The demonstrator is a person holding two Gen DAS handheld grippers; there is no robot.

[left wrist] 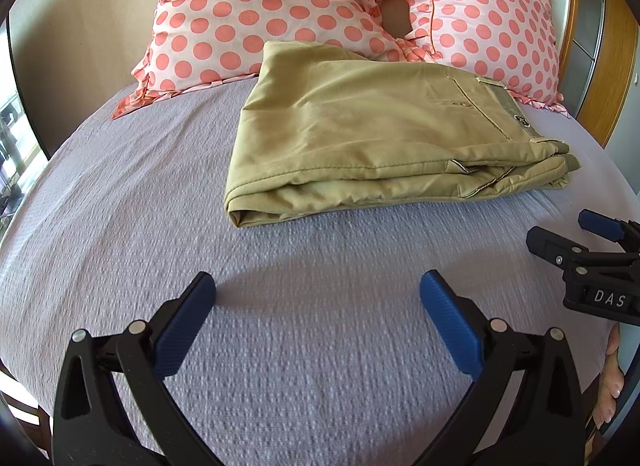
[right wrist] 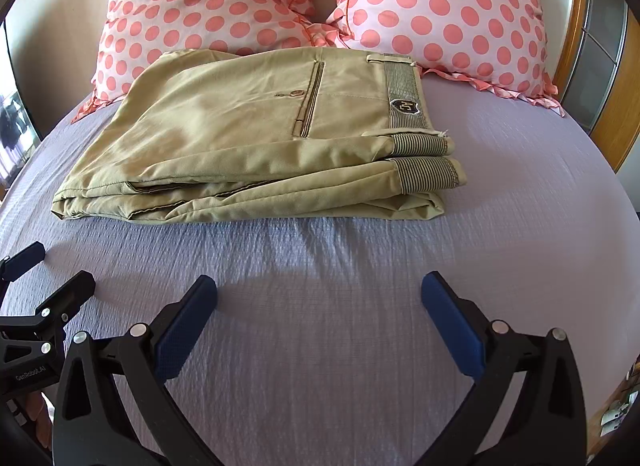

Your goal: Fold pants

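Khaki pants (left wrist: 360,137) lie folded into a flat stack on the lilac bedsheet (left wrist: 120,205), waistband to the right, just in front of the pillows. They also show in the right wrist view (right wrist: 248,137), with a striped waistband and a dark badge. My left gripper (left wrist: 318,290) is open and empty, hovering over the sheet short of the pants. My right gripper (right wrist: 319,292) is open and empty too, a little back from the stack's near edge. Each gripper shows in the other's view, the right one (left wrist: 560,231) at the right edge and the left one (right wrist: 60,270) at the left edge.
Two white pillows with coral dots (left wrist: 256,13) (right wrist: 440,9) lean against the headboard behind the pants. A wooden bed frame and cabinet (right wrist: 616,105) stand at the right. A beige wall (left wrist: 80,45) is at the left.
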